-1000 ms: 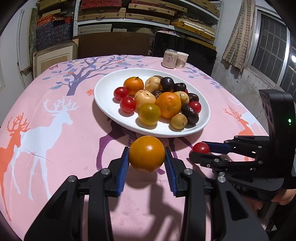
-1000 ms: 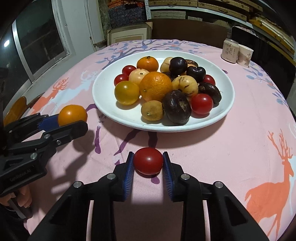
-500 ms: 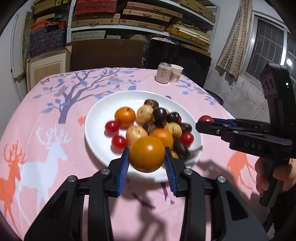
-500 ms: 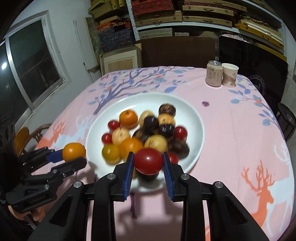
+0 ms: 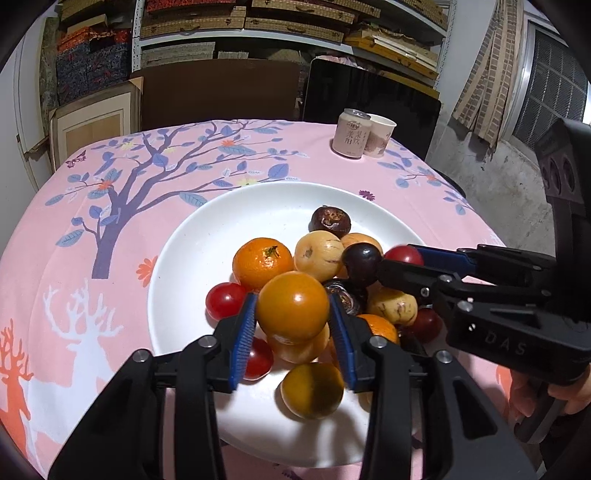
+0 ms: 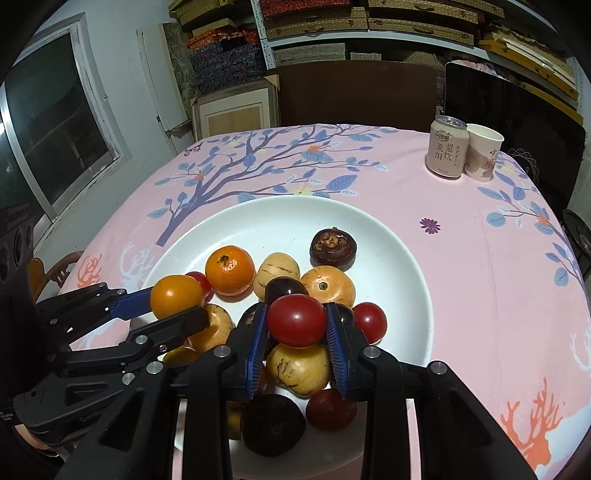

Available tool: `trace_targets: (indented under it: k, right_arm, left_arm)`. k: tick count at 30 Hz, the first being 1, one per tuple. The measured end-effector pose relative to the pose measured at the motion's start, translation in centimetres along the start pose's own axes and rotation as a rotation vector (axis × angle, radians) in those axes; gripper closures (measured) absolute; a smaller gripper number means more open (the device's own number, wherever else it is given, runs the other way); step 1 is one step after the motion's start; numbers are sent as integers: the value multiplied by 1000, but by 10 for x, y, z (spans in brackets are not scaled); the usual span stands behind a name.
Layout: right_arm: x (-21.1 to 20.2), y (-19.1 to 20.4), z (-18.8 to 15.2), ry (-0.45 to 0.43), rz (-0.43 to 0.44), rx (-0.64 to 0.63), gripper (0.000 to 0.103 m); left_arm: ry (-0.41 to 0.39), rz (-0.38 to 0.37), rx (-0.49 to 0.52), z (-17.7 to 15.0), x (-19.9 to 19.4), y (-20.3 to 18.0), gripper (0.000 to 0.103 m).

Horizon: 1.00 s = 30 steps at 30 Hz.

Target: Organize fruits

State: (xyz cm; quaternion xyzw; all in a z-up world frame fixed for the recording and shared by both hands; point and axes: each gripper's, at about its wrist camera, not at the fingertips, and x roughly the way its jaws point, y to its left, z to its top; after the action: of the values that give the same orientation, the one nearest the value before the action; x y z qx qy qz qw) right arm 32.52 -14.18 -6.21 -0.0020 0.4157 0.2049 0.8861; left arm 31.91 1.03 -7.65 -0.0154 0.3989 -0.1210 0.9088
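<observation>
Fruits lie heaped on the white plate [image 5: 207,258], toward its near and right side: mandarins, pale yellow striped ones, dark purple ones, red tomatoes.

Our left gripper [image 5: 291,299] hangs over the near edge of that heap with a glossy orange fruit [image 5: 293,306] between its blue pads. Its jaws have just been opening a little, yet both pads meet the fruit's sides, and it sits clear above the pile.

Our right gripper [image 6: 296,314] is just beside it, over the right part of the heap, with a red tomato [image 6: 296,321] between its pads. These jaws too have just been opening slightly, and the pads touch the tomato on both sides. In the left wrist view a hand [image 5: 554,398] grips the right gripper's handle at the lower right.

We see the plate resting on a table [image 6: 480,277] covered with a pink cloth printed with a blue-leaved tree and white and orange deer. At its far right a drink can [image 6: 447,151] and a paper cup [image 6: 482,155] stand touching. Behind are dark chairs, shelves [image 5: 258,22] stacked with flat boxes, and a window [image 6: 48,140].
</observation>
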Motion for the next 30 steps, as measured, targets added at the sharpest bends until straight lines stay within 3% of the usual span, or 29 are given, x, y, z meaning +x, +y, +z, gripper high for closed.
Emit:
trace_targets:
  k: [5, 7, 9, 10, 14, 17, 21, 30]
  right_arm:
    - [-15, -2, -1, -48, -8, 17, 58]
    - [-27, -2, -6, -68, -8, 33, 52]
    - [-40, -1, -15, -85, -21, 38, 35]
    - [-48, 0, -23, -94, -30, 42, 31]
    - [-74, 1, -58, -74, -25, 83, 8]
    - [-94, 3, -90, -52, -11, 112, 7]
    - [-128, 12, -130, -57, -28, 107, 7]
    - [-233, 42, -178, -188, -49, 80, 4]
  left_arm:
    - [-40, 40, -17, -1, -9, 5, 25]
    - [-58, 66, -19, -3, -17, 5, 20]
    - [-59, 95, -9, -9, -26, 5, 9]
    - [-47, 110, -5, -14, -30, 4, 5]
    - [-9, 135, 1, -43, -53, 1, 5]
    - [0, 114, 1, -75, -84, -8, 5]
    - [-42, 159, 13, -109, -133, -26, 5]
    - [-177, 192, 48, -157, -246, -69, 5]
